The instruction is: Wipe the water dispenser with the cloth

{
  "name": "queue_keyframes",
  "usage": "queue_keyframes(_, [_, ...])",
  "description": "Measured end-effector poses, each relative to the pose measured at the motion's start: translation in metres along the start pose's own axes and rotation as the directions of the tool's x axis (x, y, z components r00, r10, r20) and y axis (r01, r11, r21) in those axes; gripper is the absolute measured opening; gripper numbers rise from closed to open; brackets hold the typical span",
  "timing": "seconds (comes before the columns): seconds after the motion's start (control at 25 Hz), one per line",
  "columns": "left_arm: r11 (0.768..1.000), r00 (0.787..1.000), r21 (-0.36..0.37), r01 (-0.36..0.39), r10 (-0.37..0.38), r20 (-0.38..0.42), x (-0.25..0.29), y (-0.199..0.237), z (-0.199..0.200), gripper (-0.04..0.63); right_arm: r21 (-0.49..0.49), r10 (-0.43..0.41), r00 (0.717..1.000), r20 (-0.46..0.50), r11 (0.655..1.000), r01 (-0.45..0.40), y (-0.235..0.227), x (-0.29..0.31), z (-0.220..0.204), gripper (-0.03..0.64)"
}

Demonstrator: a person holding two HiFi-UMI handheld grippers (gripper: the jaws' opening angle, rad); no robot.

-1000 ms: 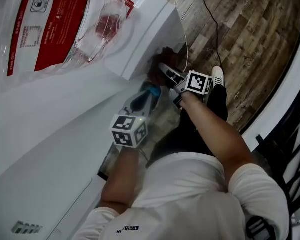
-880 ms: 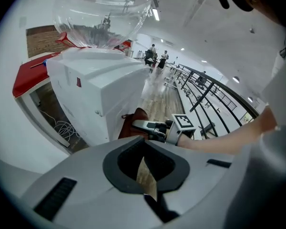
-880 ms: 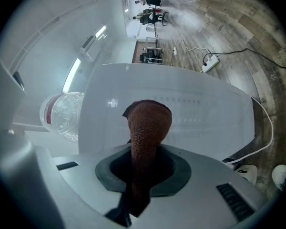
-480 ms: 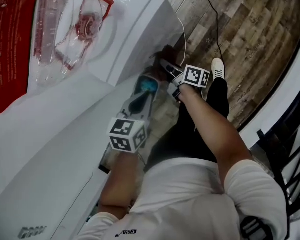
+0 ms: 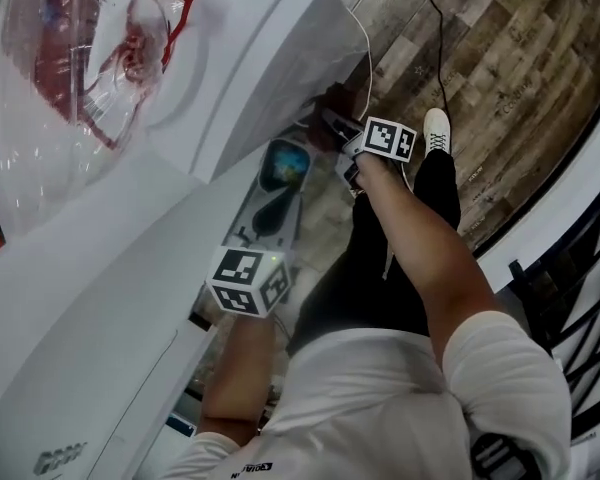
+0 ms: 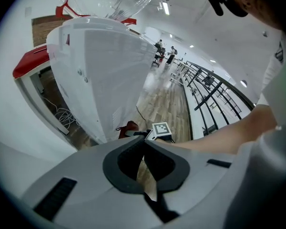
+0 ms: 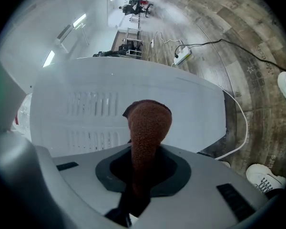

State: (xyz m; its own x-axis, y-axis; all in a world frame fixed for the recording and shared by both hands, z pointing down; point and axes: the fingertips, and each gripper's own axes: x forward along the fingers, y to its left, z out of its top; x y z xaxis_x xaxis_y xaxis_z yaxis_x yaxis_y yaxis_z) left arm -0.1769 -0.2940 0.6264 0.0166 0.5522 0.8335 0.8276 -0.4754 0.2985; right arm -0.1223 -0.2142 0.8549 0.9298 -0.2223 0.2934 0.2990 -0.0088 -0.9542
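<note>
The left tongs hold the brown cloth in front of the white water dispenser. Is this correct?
No. The right tongs hold the brown cloth in front of the white water dispenser, as the right gripper view shows; the left tongs are shut on nothing.

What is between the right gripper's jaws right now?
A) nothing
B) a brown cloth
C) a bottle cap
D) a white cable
B: the right gripper is shut on a brown cloth, which sticks out in front of the water dispenser.
</note>
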Motion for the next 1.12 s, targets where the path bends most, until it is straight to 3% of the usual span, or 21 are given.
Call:
queue_keyframes(0.36, [0.996, 0.998, -0.067, -0.06, 0.06, -0.001, 0.001, 0.008, -0.009, -0.011, -0.018, -0.109, 0.993, -0.048, 0.994, 0.108, -0.051, 0.016, 0.007, 0.058])
queue_keyframes(0.6, [0.997, 0.999, -0.055, -0.049, 0.049, -0.002, 0.015, -0.01, 0.001, -0.011, -0.058, -0.172, 0.98, -0.104, 0.984, 0.166, -0.072, 0.008, 0.014, 0.058])
queue_keyframes(0.8, [0.996, 0.998, -0.066, -0.059, 0.06, 0.01, 0.024, -0.023, 0.02, -0.011, -0.104, -0.14, 0.979, -0.149, 0.987, 0.125, -0.052, -0.006, 0.026, 0.058])
queue_keyframes(1.12, [0.997, 0.999, -0.078, -0.008, 0.012, 0.05, 0.051, -0.065, 0.066, -0.011, -0.268, -0.073, 0.976, -0.203, 0.963, 0.016, 0.022, -0.059, 0.073, 0.058])
